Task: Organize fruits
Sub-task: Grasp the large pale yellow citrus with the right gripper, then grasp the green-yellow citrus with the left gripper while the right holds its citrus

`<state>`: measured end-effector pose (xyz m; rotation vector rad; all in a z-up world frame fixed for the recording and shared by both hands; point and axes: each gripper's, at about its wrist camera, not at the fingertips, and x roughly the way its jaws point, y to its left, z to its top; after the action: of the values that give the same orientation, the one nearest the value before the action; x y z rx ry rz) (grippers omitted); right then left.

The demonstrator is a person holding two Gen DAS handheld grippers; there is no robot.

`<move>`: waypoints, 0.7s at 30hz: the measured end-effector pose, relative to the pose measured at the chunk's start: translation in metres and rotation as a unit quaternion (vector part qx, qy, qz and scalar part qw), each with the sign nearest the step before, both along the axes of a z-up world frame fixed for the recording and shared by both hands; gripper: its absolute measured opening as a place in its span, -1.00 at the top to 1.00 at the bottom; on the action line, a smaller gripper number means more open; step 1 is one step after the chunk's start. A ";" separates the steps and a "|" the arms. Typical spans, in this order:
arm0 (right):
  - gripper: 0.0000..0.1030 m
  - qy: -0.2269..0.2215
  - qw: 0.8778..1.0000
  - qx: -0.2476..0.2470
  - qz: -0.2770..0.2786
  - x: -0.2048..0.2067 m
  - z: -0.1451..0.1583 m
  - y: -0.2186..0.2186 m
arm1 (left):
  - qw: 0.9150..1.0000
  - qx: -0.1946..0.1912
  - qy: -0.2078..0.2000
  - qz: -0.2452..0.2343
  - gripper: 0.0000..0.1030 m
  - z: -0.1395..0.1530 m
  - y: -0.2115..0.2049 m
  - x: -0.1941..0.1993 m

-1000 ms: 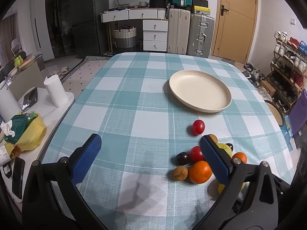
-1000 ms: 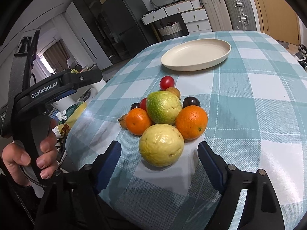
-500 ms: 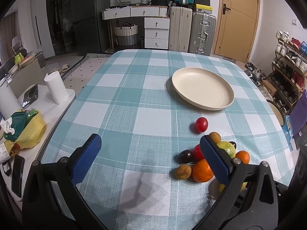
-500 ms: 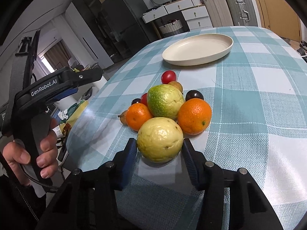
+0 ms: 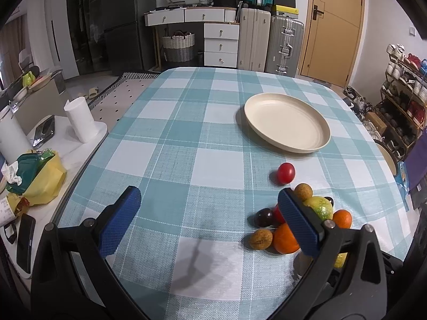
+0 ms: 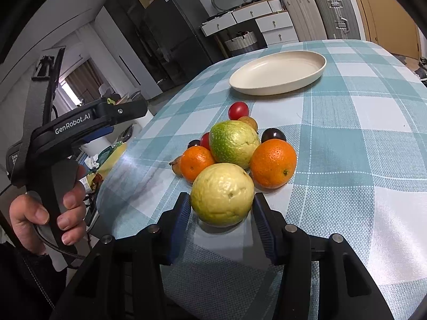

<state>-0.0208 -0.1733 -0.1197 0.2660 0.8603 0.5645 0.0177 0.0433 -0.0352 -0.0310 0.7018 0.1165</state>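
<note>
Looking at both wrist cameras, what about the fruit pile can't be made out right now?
- Left wrist view: the yellow guava is mostly hidden behind the left gripper's right finger.
- Right wrist view: the brown fruit and red tomato peek from behind an orange and the green guava.

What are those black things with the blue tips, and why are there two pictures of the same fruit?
They are two grabbing tools a person holds, one per hand, each with a small camera looking along its two blue fingers. That gives two pictures of one checked table. The right tool's picture shows the right gripper squeezing a yellow guava that sits on the table. It also shows the person's left hand holding the other tool. The left gripper is open and empty. Oranges, small red fruits and dark plums lie nearby; the cream plate has nothing on it.
</note>
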 end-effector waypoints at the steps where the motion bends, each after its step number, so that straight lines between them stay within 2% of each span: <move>1: 0.05 0.002 1.000 -0.002 0.001 0.000 -0.001 0.001 | 1.000 0.000 0.000 0.000 -0.99 0.000 0.000 0.000; 8: 0.05 -0.003 1.000 0.015 0.008 -0.001 0.000 -0.001 | 1.000 -0.001 0.001 -0.001 -0.99 -0.001 0.001 0.001; 13: 0.05 -0.017 1.000 0.019 0.010 -0.005 0.006 0.000 | 1.000 -0.002 0.017 -0.008 -0.99 -0.006 0.000 0.004; 21: 0.05 -0.039 0.998 0.042 -0.014 -0.012 0.019 -0.020 | 0.995 0.012 0.060 -0.079 -0.99 -0.019 -0.020 0.021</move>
<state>-0.0328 -0.1930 -0.1012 0.3301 0.7578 0.5814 0.0385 0.0229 -0.0544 0.0542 0.8197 -0.0259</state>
